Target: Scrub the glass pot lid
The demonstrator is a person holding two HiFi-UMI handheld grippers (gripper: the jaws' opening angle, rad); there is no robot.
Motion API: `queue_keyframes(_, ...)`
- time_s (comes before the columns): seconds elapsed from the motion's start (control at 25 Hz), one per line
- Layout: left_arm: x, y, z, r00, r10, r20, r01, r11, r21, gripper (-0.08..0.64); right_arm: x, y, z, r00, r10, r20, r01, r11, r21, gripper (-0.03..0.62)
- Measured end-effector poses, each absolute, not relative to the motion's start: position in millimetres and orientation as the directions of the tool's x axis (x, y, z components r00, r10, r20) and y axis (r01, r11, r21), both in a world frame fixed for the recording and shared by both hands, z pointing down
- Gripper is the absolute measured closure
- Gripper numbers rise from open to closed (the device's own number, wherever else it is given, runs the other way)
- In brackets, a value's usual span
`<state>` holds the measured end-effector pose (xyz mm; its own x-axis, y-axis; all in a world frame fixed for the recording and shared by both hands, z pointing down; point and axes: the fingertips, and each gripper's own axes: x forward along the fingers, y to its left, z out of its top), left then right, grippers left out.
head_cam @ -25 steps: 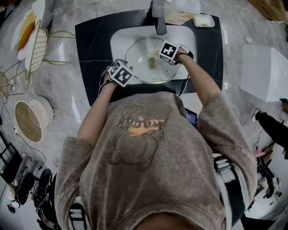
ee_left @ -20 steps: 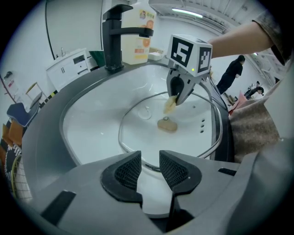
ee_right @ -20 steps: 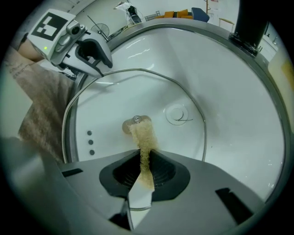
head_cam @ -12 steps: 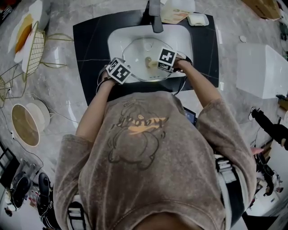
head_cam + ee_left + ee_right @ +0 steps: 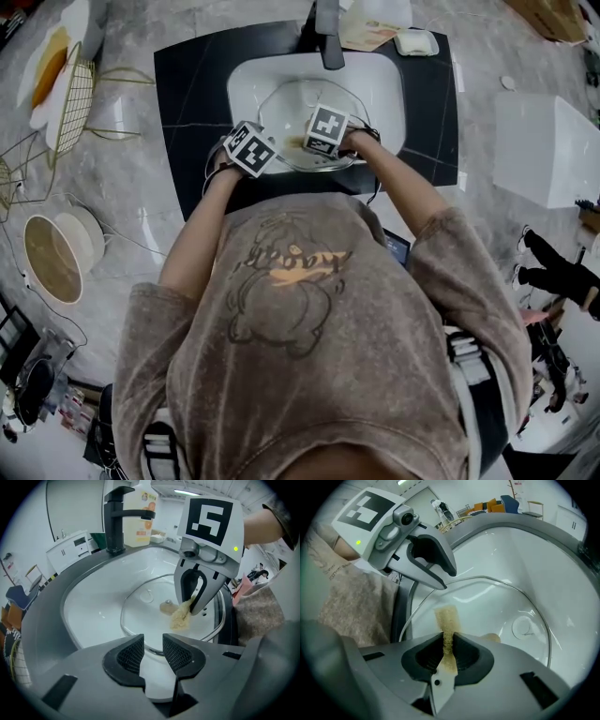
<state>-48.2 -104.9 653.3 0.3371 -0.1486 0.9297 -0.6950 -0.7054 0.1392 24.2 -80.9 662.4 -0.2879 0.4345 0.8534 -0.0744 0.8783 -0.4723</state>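
The glass pot lid (image 5: pixel 292 105) lies in the white sink (image 5: pixel 380 73), its beige knob (image 5: pixel 166 607) facing up. My right gripper (image 5: pixel 314 139) is shut on a yellow sponge strip (image 5: pixel 446 618), whose free end presses on the glass beside the knob. In the left gripper view the sponge (image 5: pixel 180 618) hangs from the right gripper (image 5: pixel 192 606). My left gripper (image 5: pixel 154 653) stands open at the lid's near metal rim, and I see bare white between its pads. The right gripper view has the left gripper (image 5: pixel 440 581) with its tips down on that rim.
A black faucet (image 5: pixel 328 37) rises behind the basin, with a soap dish (image 5: pixel 417 42) and an orange-labelled bottle (image 5: pixel 143 515) beside it. Dark counter (image 5: pixel 187 94) frames the sink. Wire racks (image 5: pixel 80 94) stand at the left, a white box (image 5: pixel 544 150) at the right.
My right gripper has slid left across the lid toward the left gripper, carrying the sponge past the knob. The left gripper stays at the rim.
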Motion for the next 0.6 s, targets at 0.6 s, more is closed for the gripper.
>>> queue_keyframes(0.6,-50,-106,656,0.33,-0.136,0.934,-0.698,-0.702,0.144,0.425,-41,-150,704,-0.409,0.288,0.866,-0.114,0.925,-0.362,0.541)
